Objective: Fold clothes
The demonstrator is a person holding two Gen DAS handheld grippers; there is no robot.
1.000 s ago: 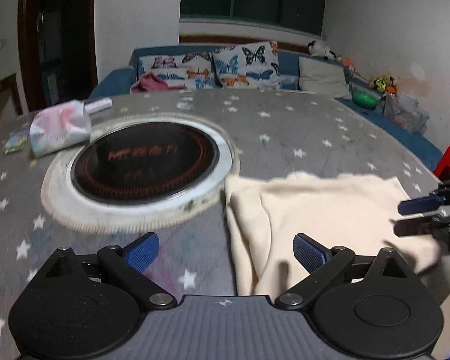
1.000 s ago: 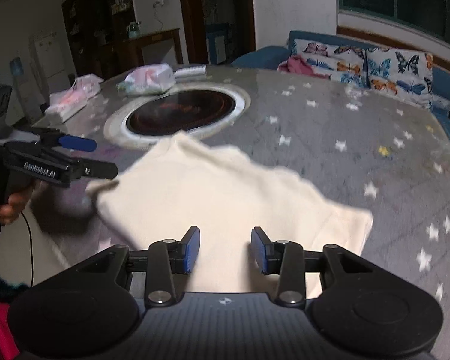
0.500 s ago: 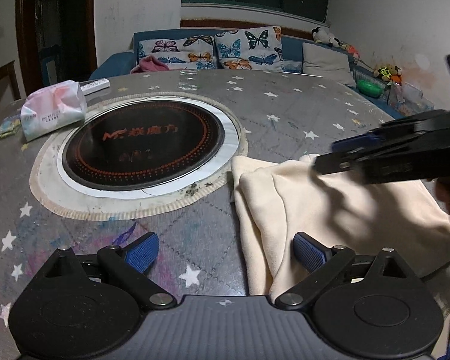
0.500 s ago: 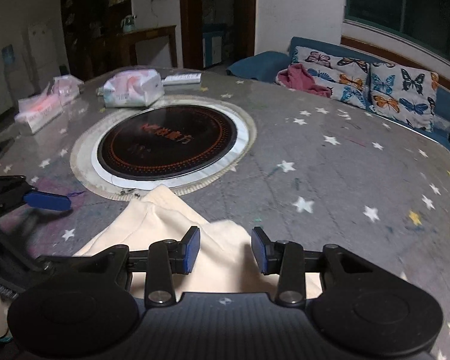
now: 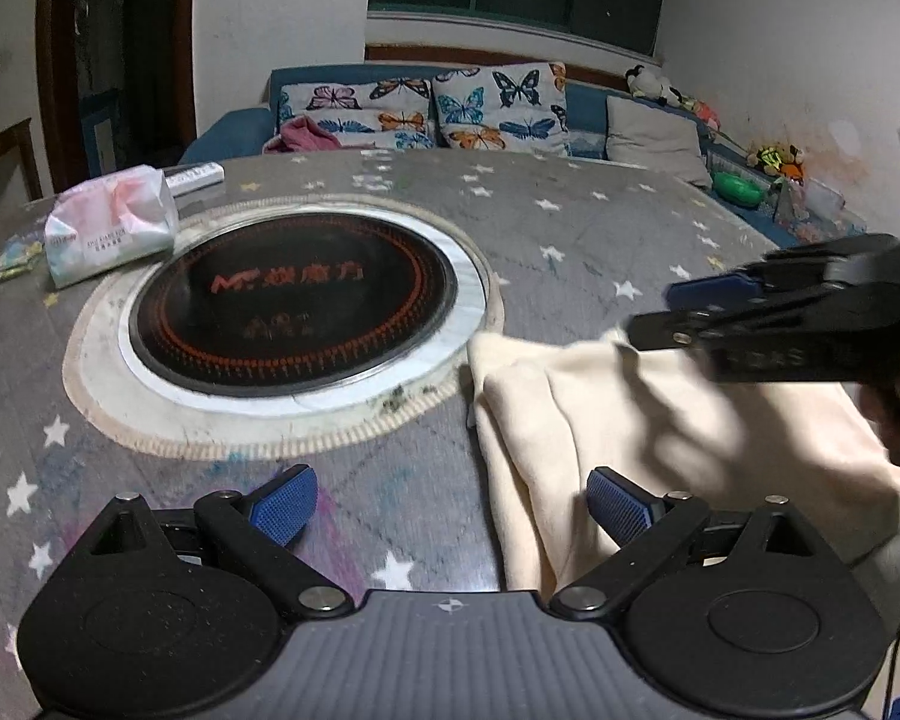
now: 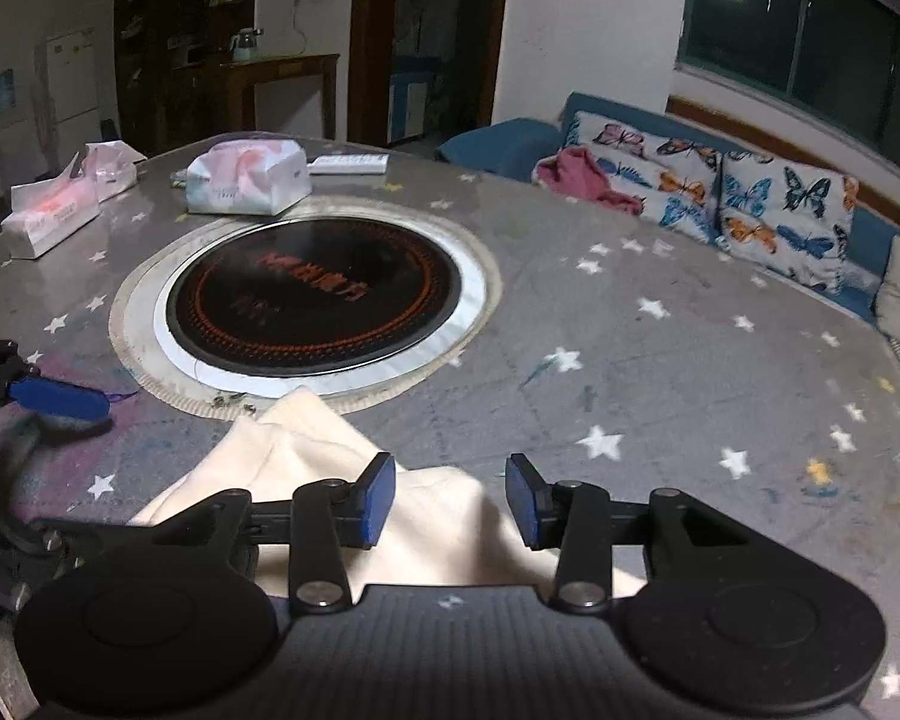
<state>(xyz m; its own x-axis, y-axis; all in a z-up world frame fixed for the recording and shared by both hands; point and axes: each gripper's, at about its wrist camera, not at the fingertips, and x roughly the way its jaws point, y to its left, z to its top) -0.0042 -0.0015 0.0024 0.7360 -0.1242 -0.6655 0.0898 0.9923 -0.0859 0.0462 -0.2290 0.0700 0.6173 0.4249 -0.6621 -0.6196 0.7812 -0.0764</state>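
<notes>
The left gripper (image 5: 450, 507) is being held wide open, low over the gray star table (image 5: 570, 228), and nothing is being gripped by it. Just past its right pad, the cream cloth (image 5: 660, 420) is lying folded near the table's edge. The right gripper (image 6: 450, 501) is being held partly open above the cloth (image 6: 330, 468), and nothing is being pinched by it. A little farther back, the round black cooktop (image 5: 294, 312) is being touched by the cloth's corner at its pale rim. Beyond it, a tissue pack (image 5: 111, 225) is sitting on the table. A sofa with butterfly pillows (image 5: 426, 108) is being seen at the far end.
</notes>
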